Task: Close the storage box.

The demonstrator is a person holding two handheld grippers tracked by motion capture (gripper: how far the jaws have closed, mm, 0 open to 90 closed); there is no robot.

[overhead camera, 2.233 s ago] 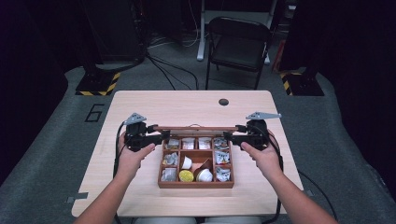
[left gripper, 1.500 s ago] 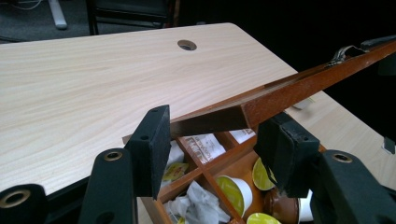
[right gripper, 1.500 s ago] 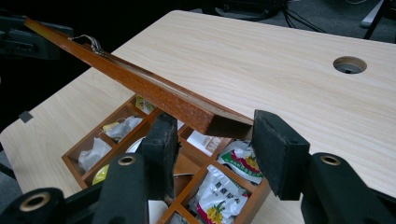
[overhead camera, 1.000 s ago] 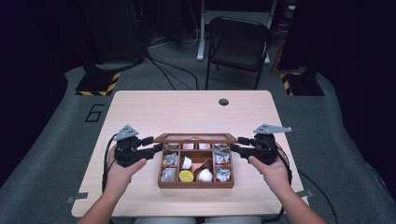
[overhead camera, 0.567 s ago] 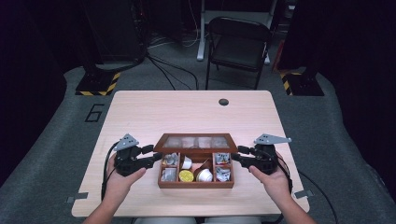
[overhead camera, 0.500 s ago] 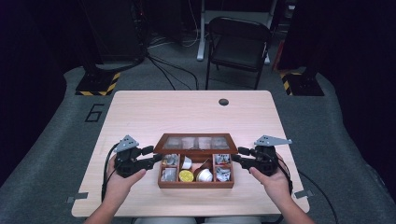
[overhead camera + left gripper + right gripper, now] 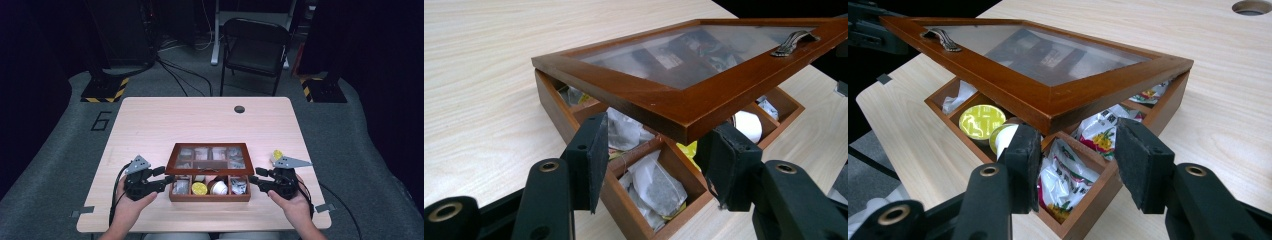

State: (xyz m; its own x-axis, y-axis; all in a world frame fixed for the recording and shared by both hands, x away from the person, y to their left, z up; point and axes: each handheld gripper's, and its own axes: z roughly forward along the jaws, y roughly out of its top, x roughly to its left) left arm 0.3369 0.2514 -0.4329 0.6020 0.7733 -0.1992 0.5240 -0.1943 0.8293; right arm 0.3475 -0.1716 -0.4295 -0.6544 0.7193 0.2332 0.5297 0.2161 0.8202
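Box (image 7: 210,192): wooden, compartmented, at the near middle of the surface (image 7: 150,125), between the two grippers.
Lid (image 7: 210,159), high view: glass-paned, hinged at the far edge; stood near upright 2.2 s ago, now lowered most of the way, covering the back rows, front row open to sight.
Left gripper (image 7: 161,176), high view: at the box's left front corner, lower and nearer the person than before; jaws parted.
Right gripper (image 7: 259,177), high view: mirrored at the right front corner, drawn toward the person likewise; jaws parted.
Yellow item (image 7: 277,155): small, on the surface just behind the right gripper.
Left gripper view: jaws wide, either side of the lid's (image 7: 684,70) corner, clamping nothing; gap remains between lid and box (image 7: 574,115); tea bags (image 7: 659,187) beneath.
Right gripper view: jaws wide about the opposite corner of the lid (image 7: 1048,75), not pinching it; handle (image 7: 943,40) at front rail; yellow-topped cup (image 7: 980,121) and sachets (image 7: 1068,177) below.
Status (judged): closing well advanced; lid not yet seated.
Remaining: ease the lid down flush, evenly at both corners.
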